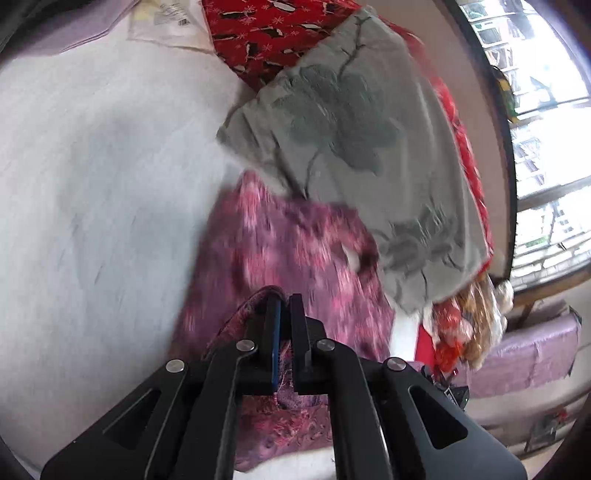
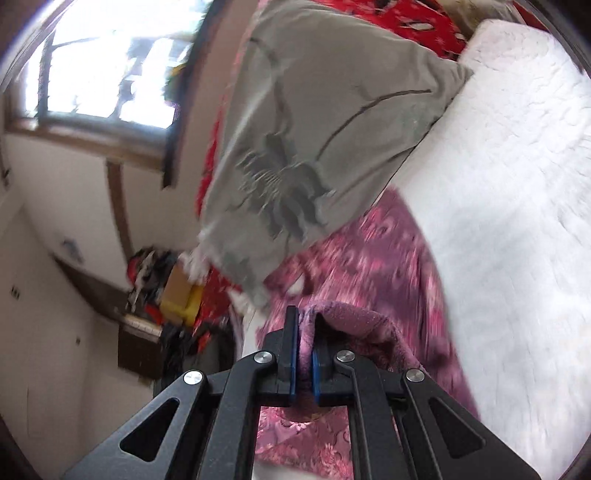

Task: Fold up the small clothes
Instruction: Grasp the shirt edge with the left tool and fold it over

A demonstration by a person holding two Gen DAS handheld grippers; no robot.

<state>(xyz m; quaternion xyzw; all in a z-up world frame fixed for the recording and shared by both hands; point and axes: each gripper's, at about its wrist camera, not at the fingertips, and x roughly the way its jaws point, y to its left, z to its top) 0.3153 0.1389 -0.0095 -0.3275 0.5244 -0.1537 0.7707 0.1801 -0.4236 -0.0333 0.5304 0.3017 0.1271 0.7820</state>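
Nearest to me, my left gripper [image 1: 283,306] is pinched down on an edge of the pink patterned garment [image 1: 295,251], its jaws drawn almost together with only the thickness of cloth between the blue pads. My right gripper [image 2: 304,325] is likewise clamped on the same pink patterned garment [image 2: 369,258], a rolled hem bunched between its pads and spilling over the right-hand finger. I judge I hold two separate spots along one edge so the cloth hangs spread between the tongs and not crumpled, ready to be carried over or laid flat for a fold.

Past the tips, the garment drapes down and forward onto the white bed [image 1: 92,184], its pattern smeared by motion blur, so I cannot tell how much of it lies flat on the sheet and how much is lifted. The bed gives a wide, soft surface for laying it out.

Further on, a grey cushion [image 1: 351,147] with a darker flower pattern overlaps the far edge of the pink cloth; whether it presses on it or only sits in front I cannot say. Behind it lies red fabric [image 1: 266,33] with small dark and white figures, and beyond that a bright window [image 1: 546,147].
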